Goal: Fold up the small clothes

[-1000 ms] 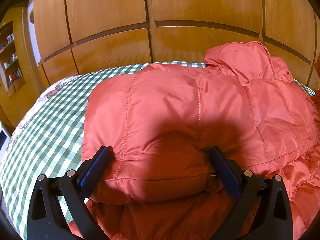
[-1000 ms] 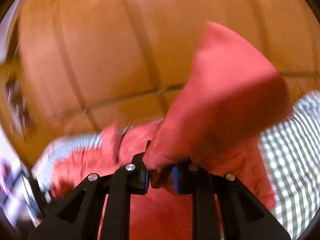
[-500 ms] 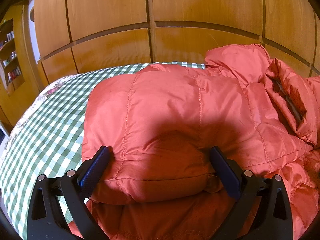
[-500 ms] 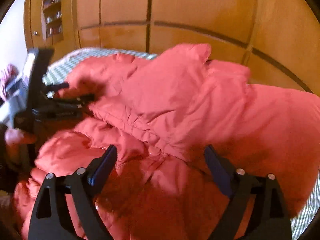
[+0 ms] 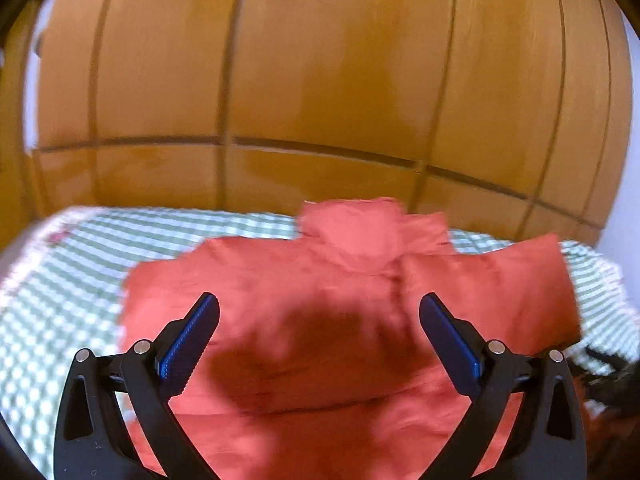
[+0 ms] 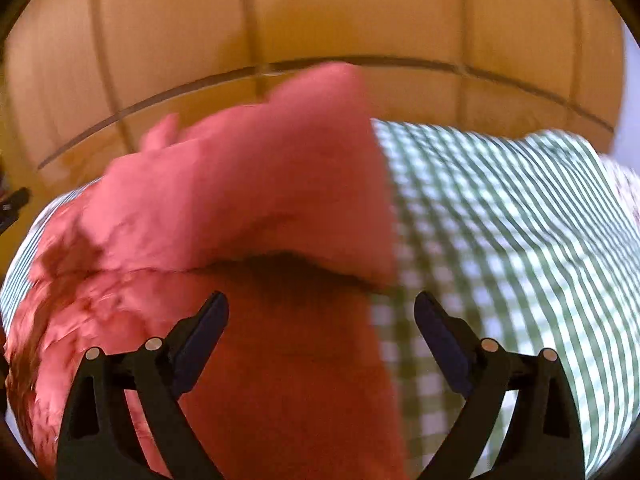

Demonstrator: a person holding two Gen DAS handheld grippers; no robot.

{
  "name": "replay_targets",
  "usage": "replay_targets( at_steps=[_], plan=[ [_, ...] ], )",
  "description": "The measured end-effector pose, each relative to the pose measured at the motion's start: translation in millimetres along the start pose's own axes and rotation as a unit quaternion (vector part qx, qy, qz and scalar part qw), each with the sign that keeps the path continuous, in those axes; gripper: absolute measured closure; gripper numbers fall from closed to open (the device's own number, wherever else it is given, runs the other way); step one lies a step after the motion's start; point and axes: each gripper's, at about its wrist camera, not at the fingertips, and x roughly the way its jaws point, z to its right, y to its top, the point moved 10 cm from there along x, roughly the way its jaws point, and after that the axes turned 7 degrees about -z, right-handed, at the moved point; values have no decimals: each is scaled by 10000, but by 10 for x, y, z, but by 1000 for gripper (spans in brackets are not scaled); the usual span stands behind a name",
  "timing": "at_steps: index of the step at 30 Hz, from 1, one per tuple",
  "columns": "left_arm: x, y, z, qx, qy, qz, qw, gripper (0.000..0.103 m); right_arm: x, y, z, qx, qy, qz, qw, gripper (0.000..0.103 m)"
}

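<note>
Black hand-held gripper (image 5: 319, 322) arms, silver screws, seemingly blue pads.

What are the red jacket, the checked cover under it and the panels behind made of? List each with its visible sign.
Red jacket: probably a thin synthetic shell with padding; it looks puffy and faintly shiny, though blur hides any stitching.
Checked cover: woven cloth, probably cotton; matte green and white gingham.
Panels: wood or wood veneer, glossy varnish; orange-brown with grooved joints and light glare.
</note>
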Motion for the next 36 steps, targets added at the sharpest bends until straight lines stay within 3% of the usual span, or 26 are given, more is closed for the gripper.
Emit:
replay_targets(
  at_steps=[3, 7, 8, 9, 10, 11, 12, 14, 17, 19, 22, 24, 27, 29, 31, 34, 36],
  plan=[
    [368, -21, 235, -364, -605, -546, 9960, 4, 40, 6, 162, 174, -8, -79, 9998, 9],
    [941, -196, 441, -822, -1089, -1424, 9804, 4, 150, 97, 244, 326, -190, -85, 9993, 6],
    [1046, -245, 479, -944, -1129, -1555, 9768, 13, 159, 139, 317, 424, -239, -70, 9988, 6],
    [1104, -263, 527, -1016, -1247, -1612, 9737, 34, 165, 193, 347, 474, -239, -49, 9986, 5],
    [1126, -269, 575, -1055, -1412, -1645, 9705, 45, 192, 240, 392, 521, -251, -46, 9983, 4],
    [1149, -280, 656, -1154, -1632, -1747, 9641, 67, 238, 265, 380, 532, -275, -87, 9982, 4],
    [1155, -279, 681, -1238, -1725, -1808, 9603, 82, 293, 300, 409, 552, -288, -169, 9979, 4],
    [1045, -168, 695, -1330, -1858, -1726, 9581, 92, 362, 366, 430, 558, -394, -161, 9975, 4],
    [722, 115, 469, -1501, -1841, -1284, 9629, 95, 348, 444, 523, 633, -638, -34, 9959, 2],
    [589, 151, 263, -1466, -1644, -1181, 9683, 95, 386, 447, 461, 566, -495, -42, 9972, 2],
    [710, -140, 72, -1204, -1127, -1590, 9734, 95, 510, 410, 373, 258, -719, -167, 9969, 2],
    [892, -506, -31, -1197, -924, -1901, 9700, 95, 617, 371, 358, 93, -911, -267, 9954, 2],
    [993, -662, -88, -1389, -1039, -1696, 9701, 95, 654, 347, 452, 222, -994, -384, 9941, 2],
    [980, -680, -52, -1333, -1025, -1519, 9740, 94, 542, 336, 619, 230, -1525, -272, 9877, 2],
    [966, -701, -14, -1179, -981, -1370, 9786, 94, 554, 238, 654, 207, -1496, -455, 9875, 2],
    [960, -728, -71, -1046, -937, -1191, 9829, 94, 448, 58, 664, 301, -976, -897, 9907, 2],
    [962, -750, -89, -1120, -990, -1158, 9820, 93, 170, 158, 677, 346, -828, -531, 9945, 2]
  ],
)
